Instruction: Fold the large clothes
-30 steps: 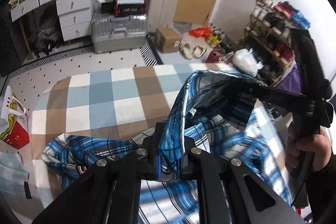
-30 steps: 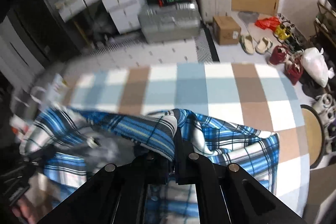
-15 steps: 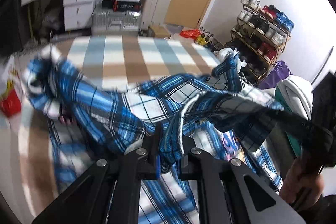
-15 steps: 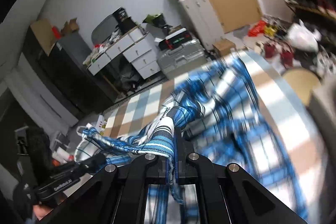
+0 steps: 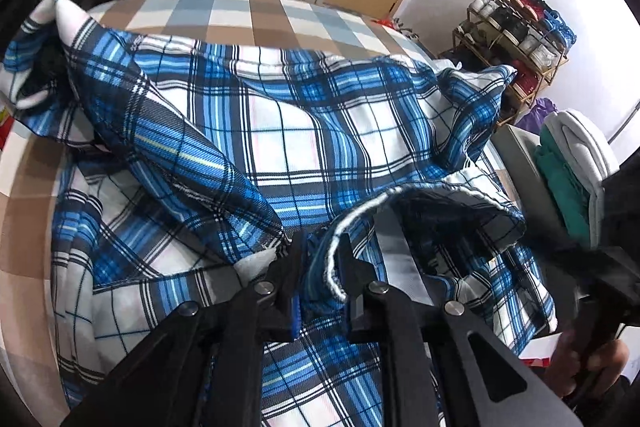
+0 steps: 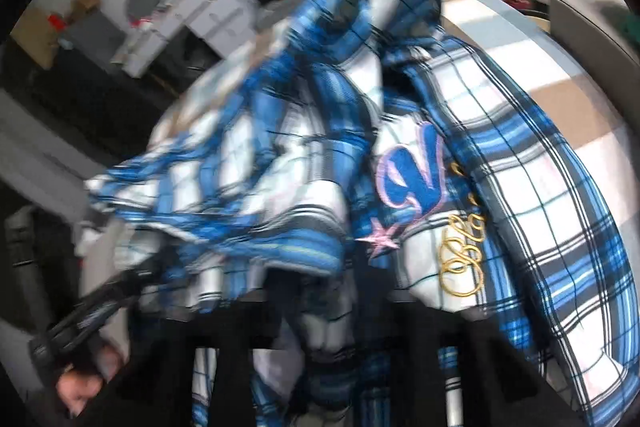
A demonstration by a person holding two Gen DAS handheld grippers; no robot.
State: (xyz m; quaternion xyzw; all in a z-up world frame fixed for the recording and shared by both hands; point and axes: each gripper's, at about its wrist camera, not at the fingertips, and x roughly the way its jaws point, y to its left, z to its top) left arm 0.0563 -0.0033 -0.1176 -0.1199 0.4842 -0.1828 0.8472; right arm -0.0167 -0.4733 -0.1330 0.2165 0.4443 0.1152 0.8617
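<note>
Early stage: the plaid shirt (image 5: 304, 131) lies rumpled across the checked bed (image 5: 256, 15), no neat fold visible yet. The left hand-held gripper (image 5: 320, 275) is pinched nearly closed on a hem; the right hand-held gripper (image 6: 332, 311) has just been opening (cloth draped between, not pressed). Smoothing and folding remain.

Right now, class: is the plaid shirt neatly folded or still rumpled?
Rumpled. The plaid shirt lies bunched in loose ridges across the checked bedcover, one hem pinched in the left gripper.
</note>
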